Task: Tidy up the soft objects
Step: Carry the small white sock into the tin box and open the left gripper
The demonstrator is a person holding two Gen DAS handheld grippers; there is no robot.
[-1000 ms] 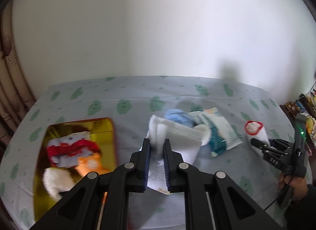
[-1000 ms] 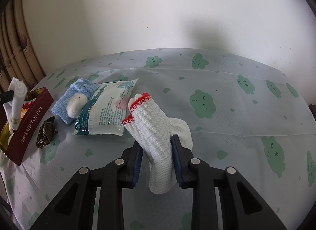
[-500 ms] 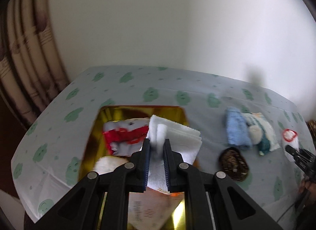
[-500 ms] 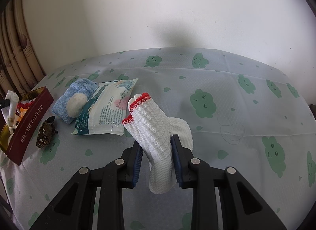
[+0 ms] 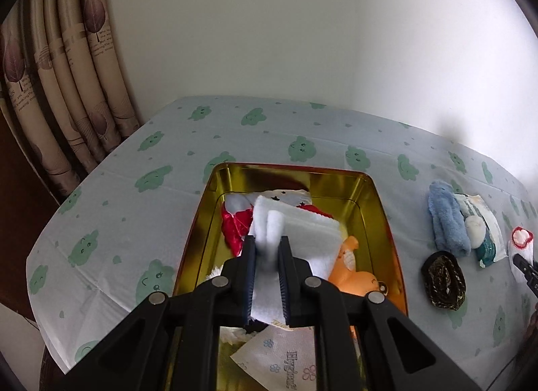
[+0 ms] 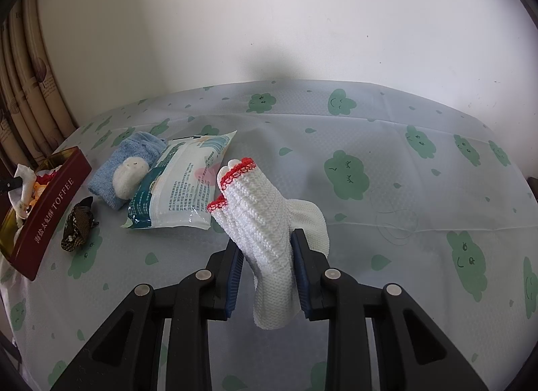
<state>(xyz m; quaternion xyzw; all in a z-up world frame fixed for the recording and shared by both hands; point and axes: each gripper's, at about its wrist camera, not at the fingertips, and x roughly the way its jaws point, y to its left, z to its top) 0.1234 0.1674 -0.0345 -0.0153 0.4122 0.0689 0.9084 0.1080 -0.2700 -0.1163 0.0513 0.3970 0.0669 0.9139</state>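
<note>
My left gripper [image 5: 266, 246] is shut on a folded white towel [image 5: 302, 233] and holds it above the gold tin box [image 5: 380, 209]. The box holds a red-and-white cloth [image 5: 235, 226], an orange plush toy [image 5: 353, 266] and a printed paper packet [image 5: 282, 354]. My right gripper [image 6: 267, 243] is shut on a white knitted sock with red trim [image 6: 259, 212], held above the table. The box also shows in the right wrist view [image 6: 50, 202] at far left.
A blue towel [image 6: 127, 159] with a small white plush [image 6: 129, 177] on it, a wet-wipes pack [image 6: 178, 182] and a dark patterned hair clip [image 6: 77, 223] lie on the cloud-print tablecloth [image 6: 370, 142]. Curtains [image 5: 57, 88] hang at left.
My left gripper has carried the white towel leftward, from beside the blue towel to over the gold box. My right gripper and the sock have stayed still.
</note>
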